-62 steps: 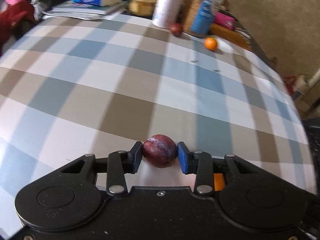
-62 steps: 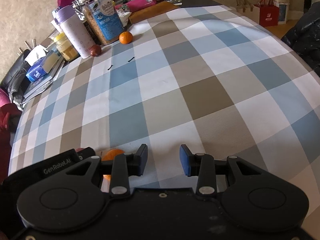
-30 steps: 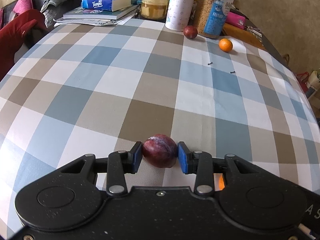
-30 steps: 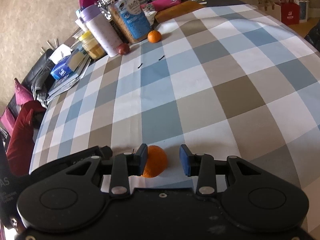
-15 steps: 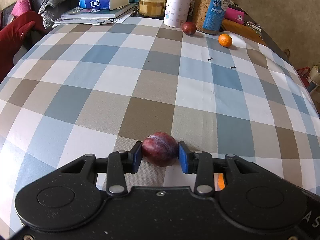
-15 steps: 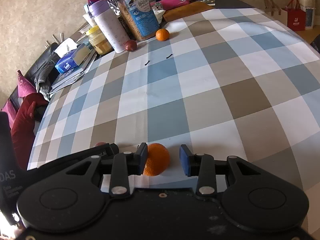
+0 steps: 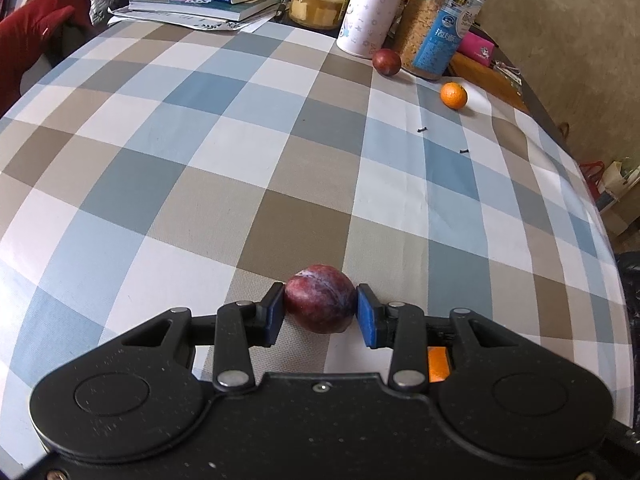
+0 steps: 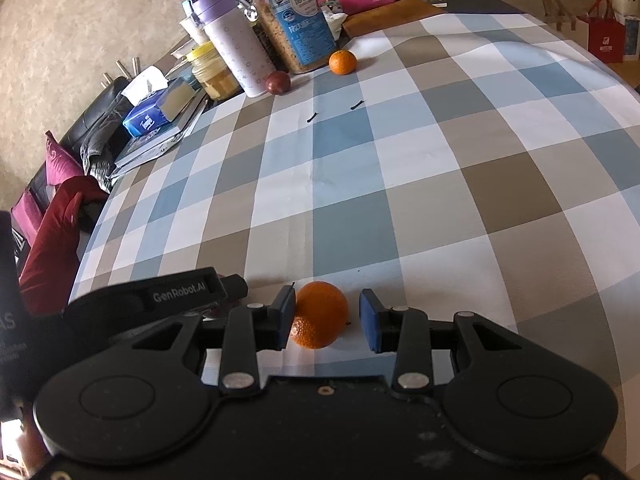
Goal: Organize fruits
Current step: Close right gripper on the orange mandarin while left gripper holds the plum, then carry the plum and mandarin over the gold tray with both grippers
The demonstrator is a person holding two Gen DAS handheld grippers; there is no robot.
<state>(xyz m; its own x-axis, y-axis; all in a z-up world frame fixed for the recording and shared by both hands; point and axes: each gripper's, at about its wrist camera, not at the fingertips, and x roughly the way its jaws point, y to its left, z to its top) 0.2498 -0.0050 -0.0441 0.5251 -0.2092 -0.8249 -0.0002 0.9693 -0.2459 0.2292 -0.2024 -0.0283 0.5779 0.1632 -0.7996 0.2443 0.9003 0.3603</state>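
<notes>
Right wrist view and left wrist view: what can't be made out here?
- Near orange, right wrist view: the left pad touches it, a gap shows on the right; its underside sits behind the right gripper, so table contact is unclear.
- Same orange, left wrist view: only a sliver shows behind the left gripper.
- Plum, left wrist view: underside hidden; lifted or resting unclear.
- Jar label: too small to read.

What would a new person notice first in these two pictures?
Nearest the cameras, a dark red plum sits pinched in the left gripper, and an orange lies between the open jaws of the right gripper. Far across the checked tablecloth, a second plum and a second orange wait beside tall jars.
</notes>
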